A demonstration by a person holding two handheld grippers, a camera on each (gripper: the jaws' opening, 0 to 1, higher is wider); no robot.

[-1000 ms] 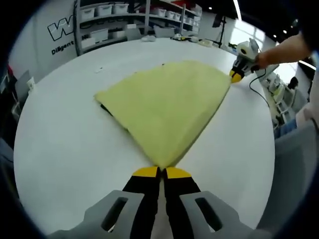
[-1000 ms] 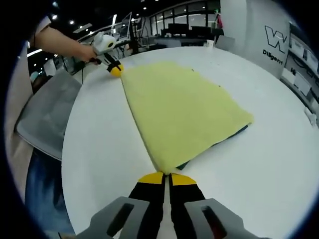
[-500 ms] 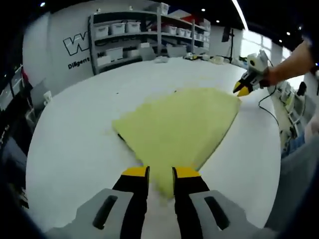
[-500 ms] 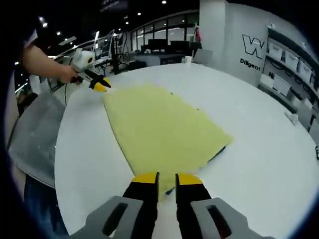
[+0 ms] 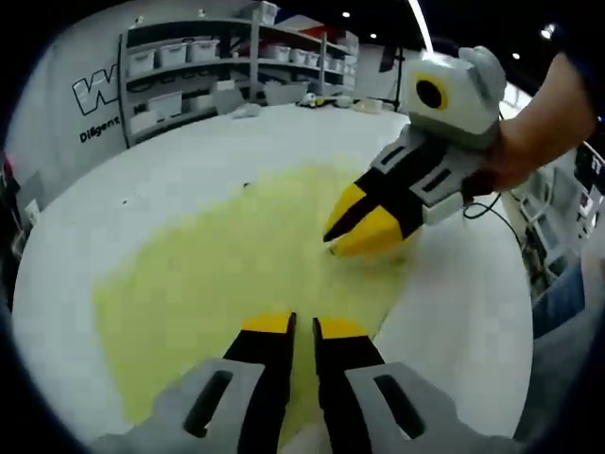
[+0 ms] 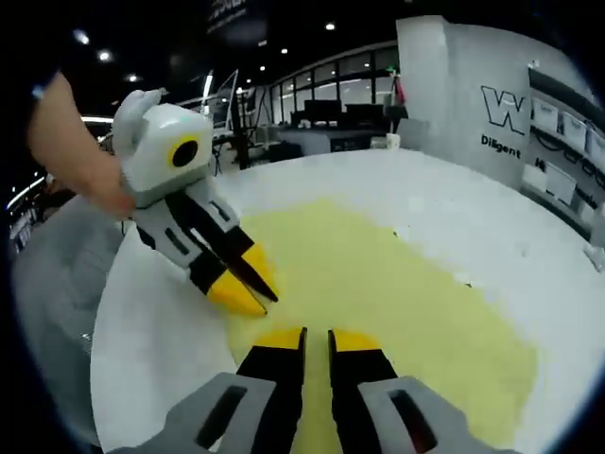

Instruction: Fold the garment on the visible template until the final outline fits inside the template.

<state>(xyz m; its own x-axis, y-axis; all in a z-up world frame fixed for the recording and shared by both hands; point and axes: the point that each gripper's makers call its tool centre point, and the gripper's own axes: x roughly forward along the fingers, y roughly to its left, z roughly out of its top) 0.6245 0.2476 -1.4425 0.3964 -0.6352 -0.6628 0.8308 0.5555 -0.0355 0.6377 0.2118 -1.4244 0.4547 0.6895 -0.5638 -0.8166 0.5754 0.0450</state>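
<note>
Here we have the yellow garment (image 5: 236, 274) lying flat on the white table (image 5: 454, 303), directly ahead of and beneath both hand-held grippers. In the left gripper view, the left hand-held gripper (image 5: 293, 329) rises from the bottom with its yellow-tipped jaws parted by a narrow gap, nothing between them, so we read it as released; the cloth lies under and beyond its tips. Just ahead of it and to its right, the right hand-held gripper (image 5: 364, 225) comes in at a slant, held by a person's hand (image 5: 529, 142), its yellow tips pointing down at the garment near the fabric's far right part. Whether those tips touch the cloth we cannot tell from this view.

In the right gripper view, the right hand-held gripper (image 6: 317, 339) also shows a slim gap between its jaws with no fabric pinched, so we take it as released too. The garment (image 6: 397, 303) spreads ahead of it and off to its right. The left hand-held gripper (image 6: 248, 286) enters just ahead on its left, tips low over the garment's near left edge, where cloth meets bare table (image 6: 161, 350).

Beyond the table, past the left hand-held gripper, stand shelves (image 5: 189, 66) with bins against a wall carrying dark lettering (image 5: 95, 95).
</note>
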